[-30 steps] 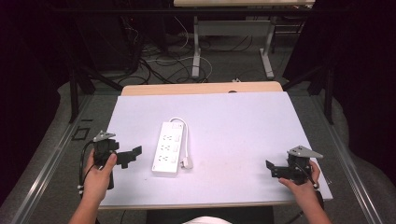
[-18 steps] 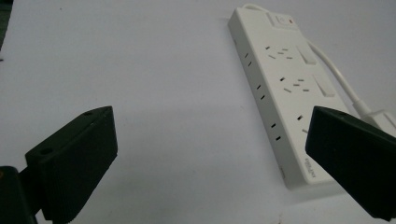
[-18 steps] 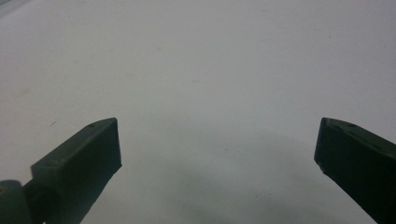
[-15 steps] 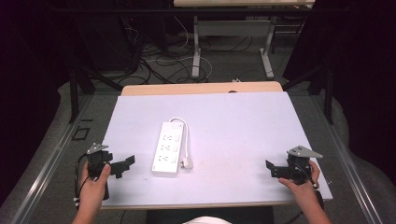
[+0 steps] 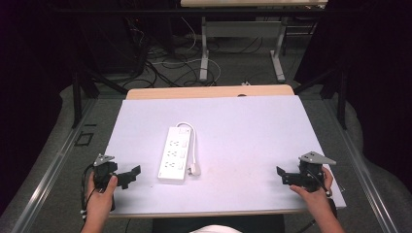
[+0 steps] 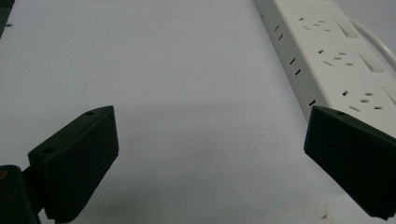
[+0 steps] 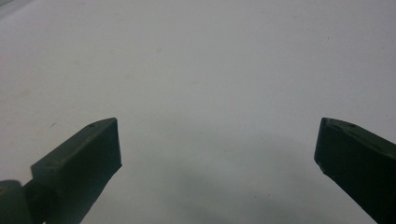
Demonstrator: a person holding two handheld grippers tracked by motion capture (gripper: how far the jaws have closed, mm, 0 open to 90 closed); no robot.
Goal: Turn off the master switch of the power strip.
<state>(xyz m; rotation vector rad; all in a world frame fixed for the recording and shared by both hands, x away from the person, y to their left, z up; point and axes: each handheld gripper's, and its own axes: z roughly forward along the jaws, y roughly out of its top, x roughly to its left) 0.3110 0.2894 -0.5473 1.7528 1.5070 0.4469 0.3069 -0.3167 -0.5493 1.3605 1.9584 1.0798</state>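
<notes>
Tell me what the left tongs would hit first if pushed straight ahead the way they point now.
Probably the white power strip: the left tongs point toward its near end. In the left gripper view the strip sits off to one side, so they might just graze its edge.

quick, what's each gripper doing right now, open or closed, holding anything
Left gripper: open, holding nothing, beside the power strip.
Right gripper: open, holding nothing.

I see a white power strip [image 5: 176, 154] lying flat, sockets up, on the white table [image 5: 252, 131], left of centre, its long axis running roughly 12 to 6 o'clock. Its white cord [image 5: 191, 145] loops from the 12 o'clock end down the 3 o'clock side.
</notes>
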